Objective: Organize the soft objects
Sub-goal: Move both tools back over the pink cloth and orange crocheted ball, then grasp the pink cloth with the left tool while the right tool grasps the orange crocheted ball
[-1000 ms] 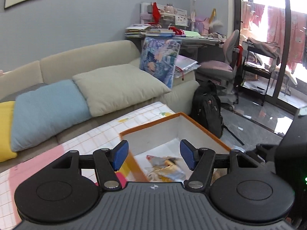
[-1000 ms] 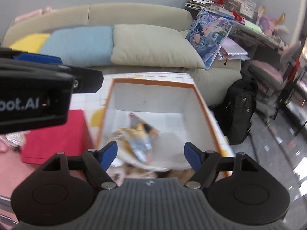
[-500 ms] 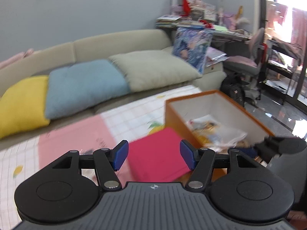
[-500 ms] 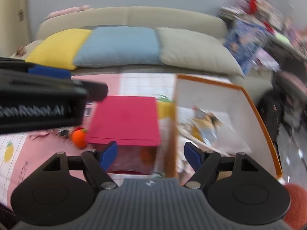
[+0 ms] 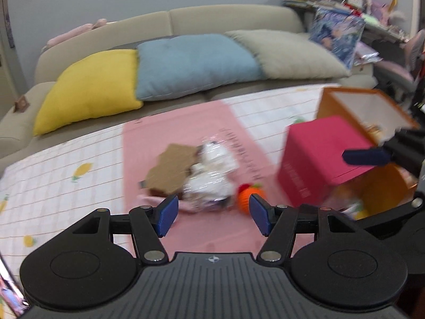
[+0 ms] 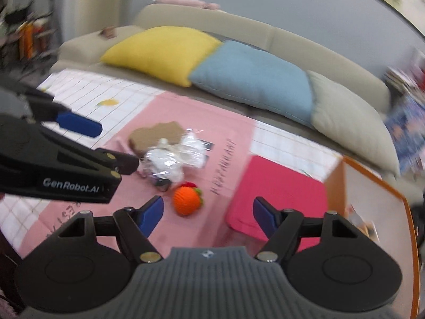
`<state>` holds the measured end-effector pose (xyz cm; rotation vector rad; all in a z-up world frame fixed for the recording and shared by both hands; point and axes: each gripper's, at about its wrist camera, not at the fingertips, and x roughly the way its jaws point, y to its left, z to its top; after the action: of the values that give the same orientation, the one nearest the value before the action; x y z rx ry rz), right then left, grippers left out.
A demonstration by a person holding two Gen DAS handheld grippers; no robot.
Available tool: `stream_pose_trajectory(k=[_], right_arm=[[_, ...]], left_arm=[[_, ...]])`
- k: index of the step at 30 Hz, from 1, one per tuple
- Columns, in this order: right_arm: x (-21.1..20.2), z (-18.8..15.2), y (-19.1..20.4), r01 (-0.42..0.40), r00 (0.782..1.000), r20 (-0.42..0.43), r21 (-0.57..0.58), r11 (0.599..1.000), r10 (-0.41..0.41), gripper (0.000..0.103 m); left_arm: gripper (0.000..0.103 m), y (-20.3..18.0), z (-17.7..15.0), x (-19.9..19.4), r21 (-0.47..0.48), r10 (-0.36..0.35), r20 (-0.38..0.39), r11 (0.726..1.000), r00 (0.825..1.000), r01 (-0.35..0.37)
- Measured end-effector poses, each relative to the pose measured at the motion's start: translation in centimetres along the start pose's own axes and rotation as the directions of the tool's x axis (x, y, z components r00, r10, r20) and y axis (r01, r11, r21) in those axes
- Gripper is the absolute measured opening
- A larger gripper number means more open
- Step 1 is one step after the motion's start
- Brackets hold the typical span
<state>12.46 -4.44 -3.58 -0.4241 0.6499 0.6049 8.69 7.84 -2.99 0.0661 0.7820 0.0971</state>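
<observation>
Left gripper [image 5: 211, 214] spread wide, nothing between the blue pads [image 5: 166, 214]. Right gripper [image 6: 207, 216] likewise wide and empty-handed, jaws just eased inward a touch, with only pink mat [image 6: 223, 143] showing in the gap.

Just past the right gripper's left pad, an orange knitted fruit [image 6: 186, 199] with a red and green top, lying on the mat, apart from both pads. In the left wrist view the same fruit [image 5: 248, 196] just beyond the right pad, partly hidden by it.

Ahead of the left gripper's gap, a crinkly clear plastic bundle [image 5: 209, 178] with something white inside, blurred; touching it on the far left side, a flat brown cardboard shape [image 5: 171, 166].

Beyond the right gripper's right pad, a pink lidded box [image 6: 281, 194], and hard against it further right, an open orange box [image 6: 372, 180] with white inner walls and blurred packets inside.

All on a table cloth [image 5: 63, 159], white grid with lemon prints under the pink mat.

Farthest off, a beige sofa [image 5: 231, 17] carrying a yellow cushion [image 5: 90, 90], a blue cushion [image 5: 191, 61] and a grey-beige cushion [image 5: 292, 53], side by side and touching.
</observation>
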Motion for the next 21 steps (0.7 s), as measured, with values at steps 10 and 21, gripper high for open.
stream_pose_trajectory(k=[10,21], right_arm=[[7.7,1.2,3.0,-0.034,0.992,-0.129,-0.153,0.988,0.014,0.055],[13.1,0.9,4.2,-0.017,0.977,-0.209,-0.24,0.971,-0.035,0.055]], left_arm=[[0.076,5.7,-2.3,5.5,-0.031,0.079,-0.063,0.996,0.995,-0.082],[0.083,6.9,-4.4,11.0,0.042,0.085,-0.095,0.996,0.992,-0.081]])
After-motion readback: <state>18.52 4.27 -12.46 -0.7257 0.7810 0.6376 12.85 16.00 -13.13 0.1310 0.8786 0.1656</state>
